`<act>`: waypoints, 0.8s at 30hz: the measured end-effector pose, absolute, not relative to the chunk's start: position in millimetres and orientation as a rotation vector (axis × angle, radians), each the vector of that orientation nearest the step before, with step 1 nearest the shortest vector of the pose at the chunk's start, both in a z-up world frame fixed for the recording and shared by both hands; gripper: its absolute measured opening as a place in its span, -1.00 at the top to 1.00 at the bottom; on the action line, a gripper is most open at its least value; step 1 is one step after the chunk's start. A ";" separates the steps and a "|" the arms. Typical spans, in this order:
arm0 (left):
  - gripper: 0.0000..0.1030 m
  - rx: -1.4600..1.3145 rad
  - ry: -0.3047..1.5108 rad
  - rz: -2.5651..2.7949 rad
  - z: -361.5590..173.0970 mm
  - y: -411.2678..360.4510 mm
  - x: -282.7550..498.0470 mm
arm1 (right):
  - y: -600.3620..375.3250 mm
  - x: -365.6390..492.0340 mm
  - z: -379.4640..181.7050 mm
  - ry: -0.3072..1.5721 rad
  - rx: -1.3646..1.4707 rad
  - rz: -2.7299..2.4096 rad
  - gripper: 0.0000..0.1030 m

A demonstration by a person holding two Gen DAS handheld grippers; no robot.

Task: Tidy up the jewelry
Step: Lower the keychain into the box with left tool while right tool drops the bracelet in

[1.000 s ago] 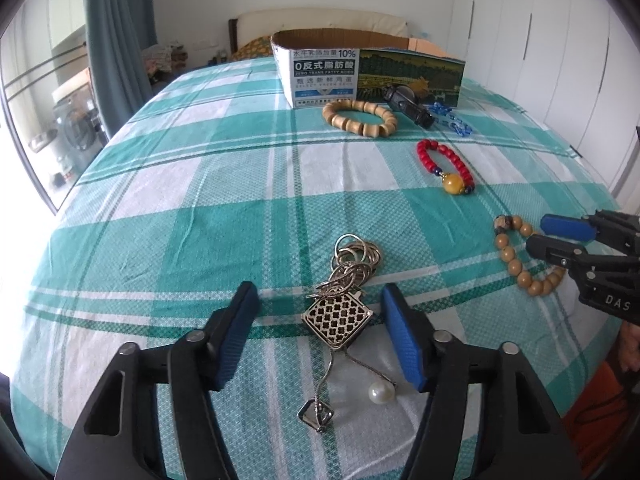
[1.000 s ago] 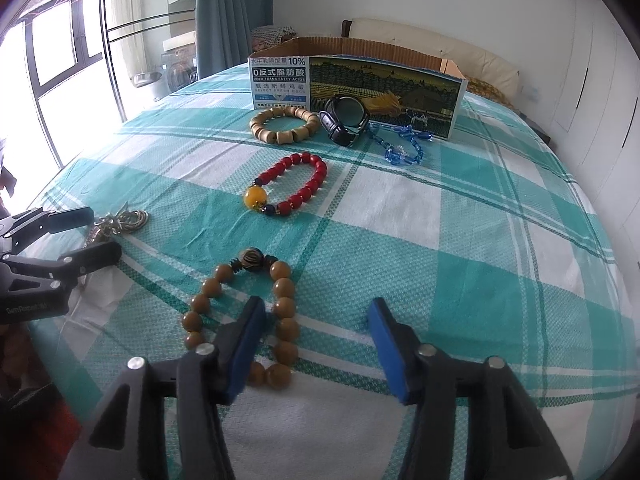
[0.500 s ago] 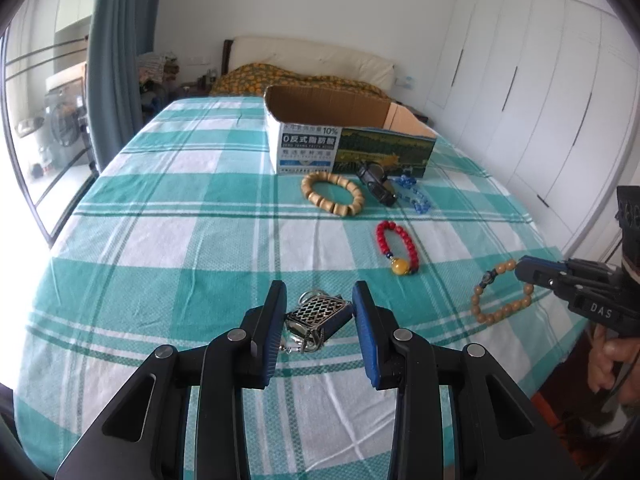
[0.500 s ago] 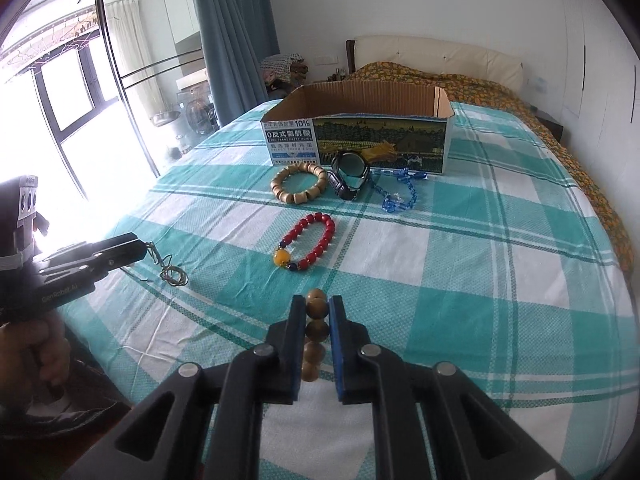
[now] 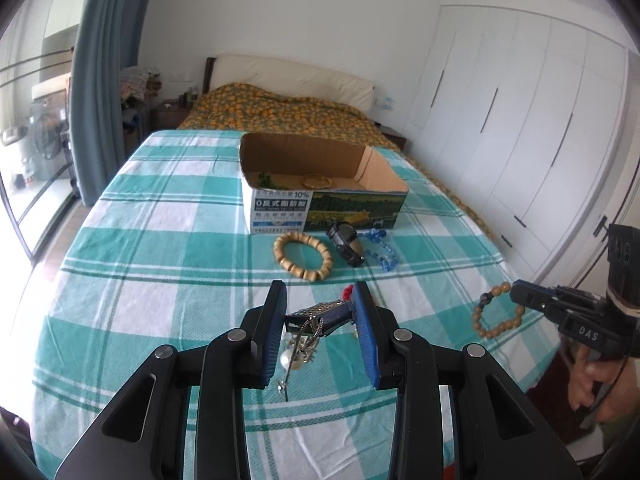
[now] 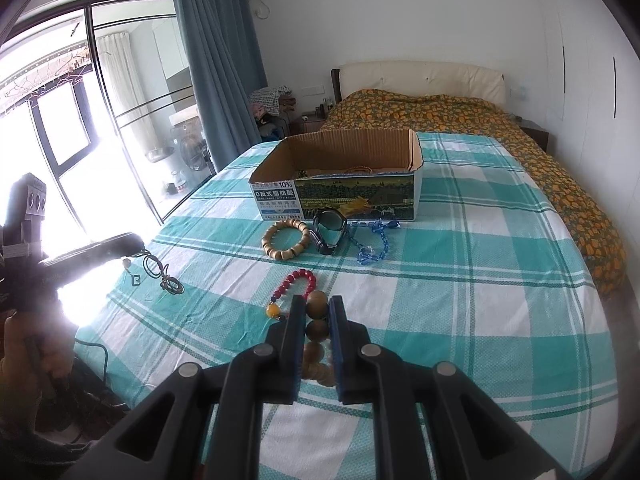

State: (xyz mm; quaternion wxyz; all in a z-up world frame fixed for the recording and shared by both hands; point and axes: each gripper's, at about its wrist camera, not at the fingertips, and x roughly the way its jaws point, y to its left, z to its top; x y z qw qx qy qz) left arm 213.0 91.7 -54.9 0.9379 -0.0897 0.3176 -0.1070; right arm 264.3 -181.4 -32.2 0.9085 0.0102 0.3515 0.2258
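Above the near edge of the checked bedspread [image 5: 168,240], the left gripper [image 5: 320,316] is clamping a silver lattice pendant [image 5: 316,314], its chain and pearl dangling below, while the right gripper [image 6: 318,320] is pinching a brown bead bracelet [image 6: 316,336]. A second ago both pieces were lying on the cloth between open jaws; now both are hanging clear, so two items are ready for the cardboard box [image 5: 320,204] at the far edge. A pale wooden bracelet [image 5: 303,255], black watch [image 5: 346,242], blue chain [image 5: 380,248] and red bracelet [image 6: 296,284] are waiting before it.
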 end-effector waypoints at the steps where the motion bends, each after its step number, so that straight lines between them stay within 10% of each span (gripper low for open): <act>1: 0.35 -0.184 0.647 -0.222 -52.1 91.8 215.9 | -181.8 265.9 -30.3 0.724 0.022 0.469 0.77; 24: 0.35 -0.208 0.647 -0.255 10.2 108.3 353.9 | -151.3 408.0 50.9 0.652 -0.039 0.571 0.77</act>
